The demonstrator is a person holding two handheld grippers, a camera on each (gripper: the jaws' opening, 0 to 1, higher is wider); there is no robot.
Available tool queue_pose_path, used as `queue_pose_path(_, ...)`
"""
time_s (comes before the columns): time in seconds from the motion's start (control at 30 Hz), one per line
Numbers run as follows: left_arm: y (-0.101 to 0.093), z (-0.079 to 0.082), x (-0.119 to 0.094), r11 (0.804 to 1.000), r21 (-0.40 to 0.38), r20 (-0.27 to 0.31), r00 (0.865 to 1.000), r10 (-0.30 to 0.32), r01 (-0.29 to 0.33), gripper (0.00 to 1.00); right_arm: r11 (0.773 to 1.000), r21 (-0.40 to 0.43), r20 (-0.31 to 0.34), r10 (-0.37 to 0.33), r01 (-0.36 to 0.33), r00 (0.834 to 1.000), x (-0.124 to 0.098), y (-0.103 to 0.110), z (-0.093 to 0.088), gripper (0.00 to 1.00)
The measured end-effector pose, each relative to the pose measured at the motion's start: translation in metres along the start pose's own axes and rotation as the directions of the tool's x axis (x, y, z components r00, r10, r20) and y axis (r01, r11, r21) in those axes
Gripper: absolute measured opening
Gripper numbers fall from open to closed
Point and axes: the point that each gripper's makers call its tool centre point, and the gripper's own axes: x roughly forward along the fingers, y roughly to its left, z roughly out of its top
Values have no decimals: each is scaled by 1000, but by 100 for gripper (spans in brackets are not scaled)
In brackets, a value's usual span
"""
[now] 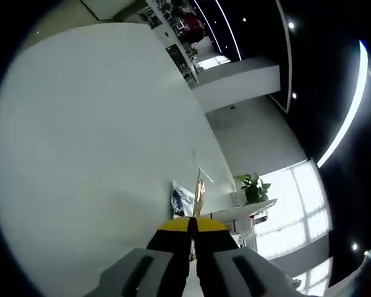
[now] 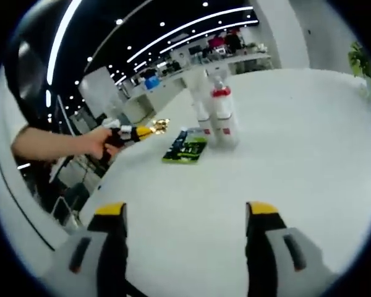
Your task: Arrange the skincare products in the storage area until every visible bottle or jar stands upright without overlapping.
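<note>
Two upright white bottles stand close together on the white table [image 2: 297, 154]: one with a red collar [image 2: 222, 114] and a slimmer one [image 2: 202, 111] to its left. In front of them a flat green-and-black box [image 2: 185, 148] lies on the table. My right gripper [image 2: 185, 213] is open and empty, short of the box. A hand [image 2: 102, 143] holds my left gripper [image 2: 147, 130] over the table's left edge, left of the box. In its own view the left gripper [image 1: 192, 224] is shut on a thin gold item [image 1: 200, 187]. A blue-and-white packet [image 1: 182, 201] shows beside it.
The white tabletop [image 1: 99, 142] spreads wide and bare ahead of the left gripper. A potted plant [image 1: 253, 187] and bright windows lie past its far edge. Office desks and shelves [image 2: 191, 59] stand behind the bottles. The table's left edge [image 2: 111, 185] runs close to the right gripper.
</note>
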Motion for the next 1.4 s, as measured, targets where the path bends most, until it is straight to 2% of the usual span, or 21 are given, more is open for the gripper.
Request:
queue_pose_path(0.17,9,1,9,1000,-8,-26,1000,18,-18,1,1000,21,-40,-9,10,999,9,-2,-2,87)
queue_pose_path(0.33,14,1,16,999,-13,-45,998,43,-43,1,999,21,-48,-37,38,998,13,-8,-1,96)
queue_pose_path(0.5,27,11,19,997,-21,-66,995,73,-74,1,998,40,-67,-44,47,997,20,-13,-3,95)
queue_pose_path(0.8,41,10,20,993,-3,-119,986,119,-120,1,997,66,-84,-36,42,996,28,-10,-9,95)
queue_pose_path(1.0,42,6,22,988,23,-157,976,152,-151,1,996,80,-75,-32,38,997,29,-9,-8,95)
queue_pose_path(1.17,50,5,22,979,66,-182,962,202,-193,2,995,97,-78,-32,39,996,29,-10,-12,94)
queue_pose_path(1.4,57,12,22,970,81,-193,952,239,-227,2,994,103,-78,-19,27,997,28,-6,-14,93)
